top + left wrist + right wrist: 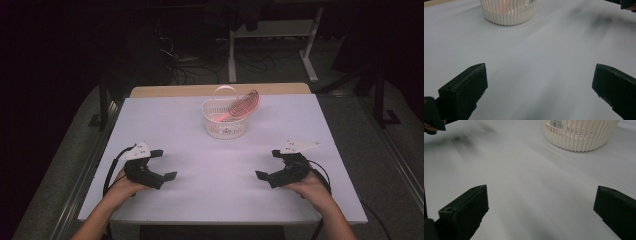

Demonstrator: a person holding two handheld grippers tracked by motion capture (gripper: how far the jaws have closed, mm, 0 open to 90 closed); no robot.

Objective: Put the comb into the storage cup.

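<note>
Left gripper (161, 164): jaws spread wide, nothing between them; it rests low over the near left part of the table (165, 125).
Right gripper (268, 164): jaws equally wide apart and empty, low over the near right part of the table.
Basket (225, 120): white, slatted, standing well ahead of both grippers and roughly midway between them; ahead and to the right of the left gripper, ahead and to the left of the right one.
Pink brush (242, 105): leans inside the basket, its ribbed head poking over the rim on the side nearer the right gripper.
Handle (225, 91): a thin white loop, raised over the basket on the left gripper's side.
Risk, tipping: the basket looks light, so a push from a single jaw high on its wall would likely slide or topple it.
Risk, brush: it looks loosely propped; a knock to the protruding head could lever it out or shift the basket.
Risk, collision: both grippers converging on one small target may clash.
Risk, grip: the handle is thin, so a pinch there may slip.
</note>
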